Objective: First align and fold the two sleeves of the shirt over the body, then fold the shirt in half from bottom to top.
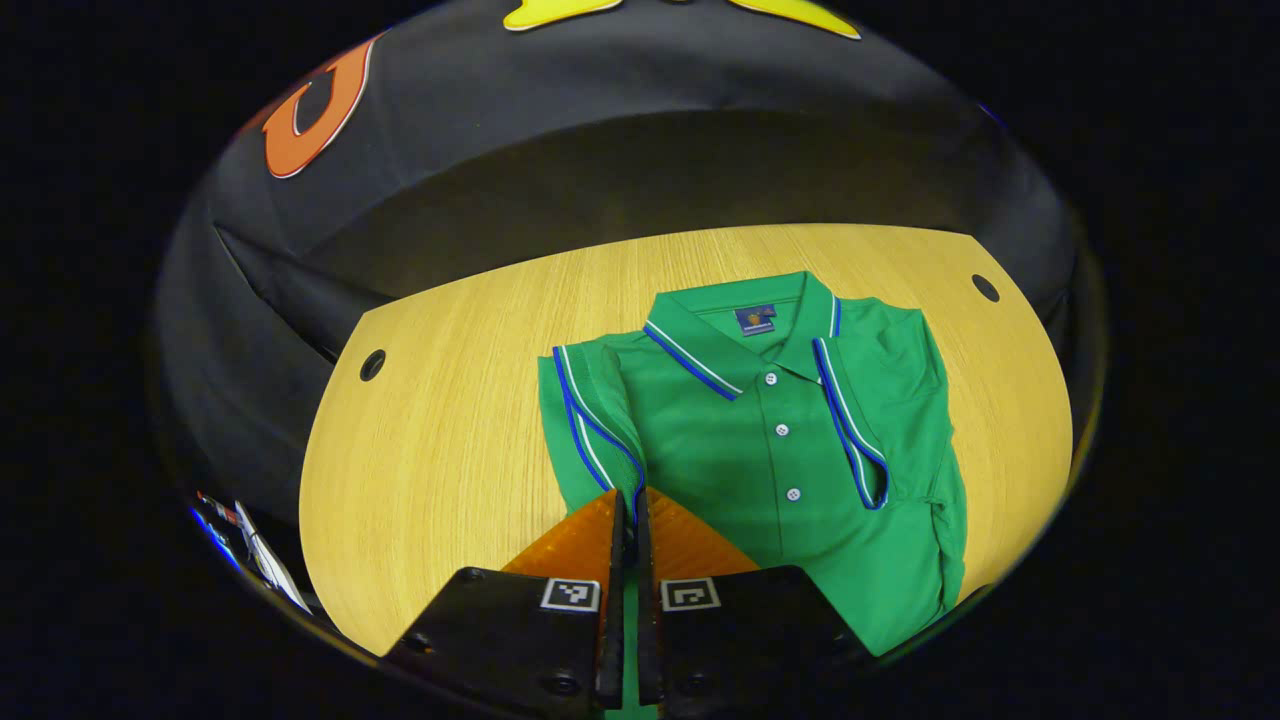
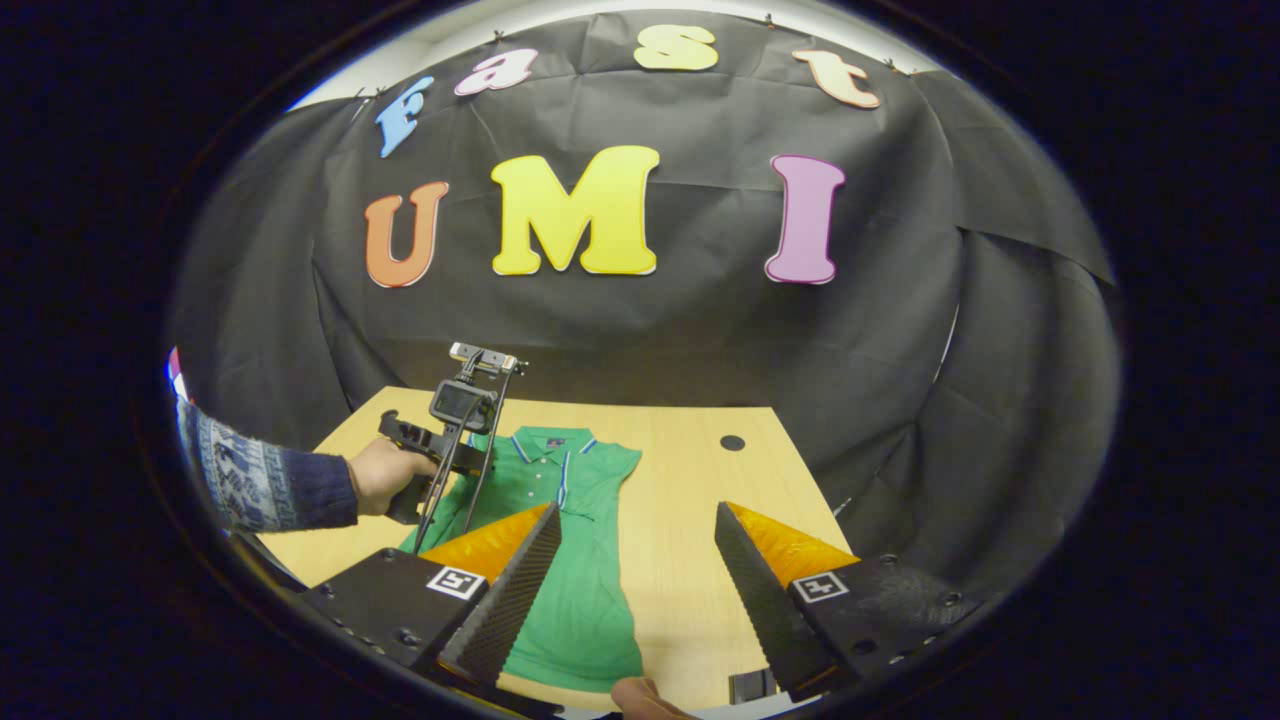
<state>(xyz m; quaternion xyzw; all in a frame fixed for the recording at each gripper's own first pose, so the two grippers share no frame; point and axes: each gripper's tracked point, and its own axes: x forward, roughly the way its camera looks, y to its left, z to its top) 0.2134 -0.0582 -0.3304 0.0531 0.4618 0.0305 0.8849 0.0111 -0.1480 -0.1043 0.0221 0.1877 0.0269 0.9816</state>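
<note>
A green polo shirt (image 1: 760, 450) with blue-and-white trim lies face up on the wooden table (image 1: 450, 420), collar at the far side. Its left sleeve (image 1: 590, 420) and right sleeve (image 1: 850, 430) both lie folded over the body. My left gripper (image 1: 631, 497) is shut, with its tips on the cuff corner of the left sleeve. In the right gripper view, a hand (image 2: 375, 475) holds that left gripper (image 2: 440, 450) over the shirt (image 2: 580, 590). My right gripper (image 2: 638, 510) is open and holds nothing. It hangs above the near part of the table, to the right of the shirt.
The table has round cable holes (image 1: 372, 364) (image 1: 985, 288) near its far corners. Black cloth walls close the booth behind and at both sides. Bare wood (image 2: 690, 480) lies right of the shirt. Small items (image 1: 250, 540) show past the table's left edge.
</note>
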